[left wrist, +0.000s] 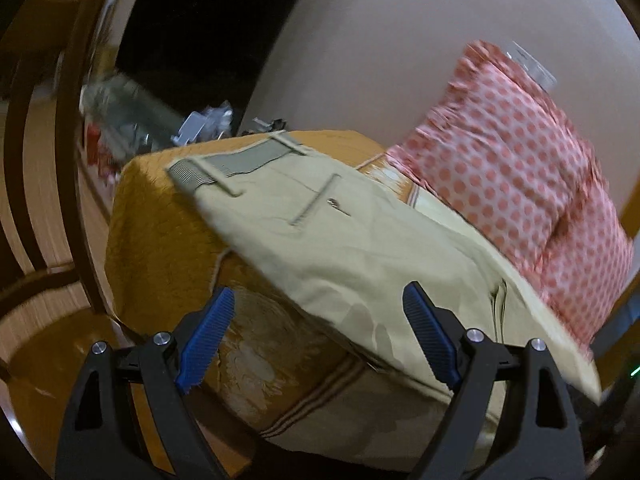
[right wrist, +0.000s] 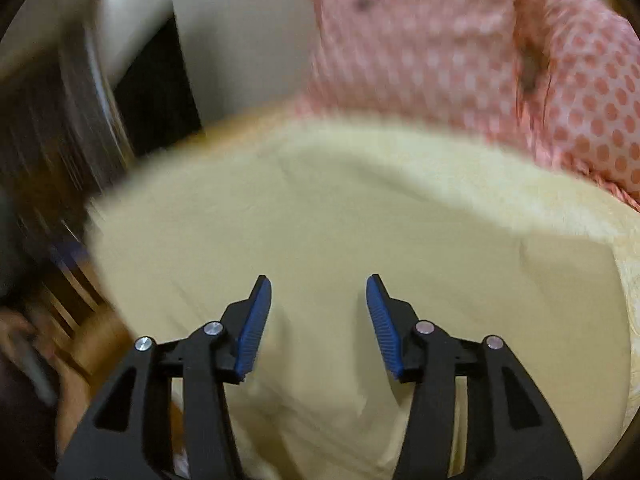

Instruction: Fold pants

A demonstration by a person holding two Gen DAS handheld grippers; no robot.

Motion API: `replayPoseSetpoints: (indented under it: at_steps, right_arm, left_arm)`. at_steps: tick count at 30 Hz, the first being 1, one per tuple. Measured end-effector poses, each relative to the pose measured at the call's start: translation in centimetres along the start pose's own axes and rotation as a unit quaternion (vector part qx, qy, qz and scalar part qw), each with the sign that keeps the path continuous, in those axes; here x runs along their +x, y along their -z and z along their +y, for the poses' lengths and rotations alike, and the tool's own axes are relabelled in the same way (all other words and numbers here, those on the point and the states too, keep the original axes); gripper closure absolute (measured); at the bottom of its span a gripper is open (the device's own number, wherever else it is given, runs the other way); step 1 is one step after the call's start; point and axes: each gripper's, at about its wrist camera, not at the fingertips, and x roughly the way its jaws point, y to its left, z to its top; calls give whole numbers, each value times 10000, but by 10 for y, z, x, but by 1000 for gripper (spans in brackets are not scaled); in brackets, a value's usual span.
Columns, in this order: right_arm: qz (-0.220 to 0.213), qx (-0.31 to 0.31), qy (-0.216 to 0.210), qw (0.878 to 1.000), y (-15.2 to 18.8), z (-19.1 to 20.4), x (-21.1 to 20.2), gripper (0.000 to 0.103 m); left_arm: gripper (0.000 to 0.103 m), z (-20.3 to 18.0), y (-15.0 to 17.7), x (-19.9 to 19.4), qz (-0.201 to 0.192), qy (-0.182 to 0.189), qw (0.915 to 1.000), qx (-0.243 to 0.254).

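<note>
Beige pants [left wrist: 340, 236] lie spread on a bed with an orange-yellow cover [left wrist: 160, 232]. Their waistband with belt loops points to the far end, and a back pocket with a button faces up. My left gripper [left wrist: 320, 300] is open and empty, just above the pants' near edge. In the right wrist view the pants [right wrist: 340, 220] fill the middle, blurred. My right gripper [right wrist: 318, 292] is open and empty, close over the cloth.
A pink pillow with red dots [left wrist: 520, 168] lies to the right of the pants, also in the right wrist view [right wrist: 460, 52]. The bed edge drops to a wooden floor [left wrist: 52, 240] on the left. Clutter [left wrist: 200, 124] sits beyond the bed's far end.
</note>
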Motion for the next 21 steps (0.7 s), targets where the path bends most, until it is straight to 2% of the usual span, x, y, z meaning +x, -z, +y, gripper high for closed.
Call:
replayPoseSetpoints:
  at_steps: [2, 6, 9, 17, 21]
  right_arm:
    - [16, -118, 68, 9999, 4, 4, -1, 42]
    - [-51, -7, -68, 10000, 13, 4, -7, 34]
    - [-83, -48, -61, 9999, 13, 9, -6, 32]
    - [-117, -3, -217, 9997, 5, 5, 2, 25]
    - [-118, 0, -224, 9997, 5, 5, 1, 24]
  left_arm:
    - [16, 9, -5, 4, -32, 5, 9998, -183]
    - [16, 17, -18, 12, -189, -80, 9991, -372]
    - [16, 17, -28, 18, -311, -199, 9990, -263]
    - [15, 7, -32, 35, -204, -449, 9987, 155]
    - [15, -6, -29, 38, 130, 18, 9995, 282]
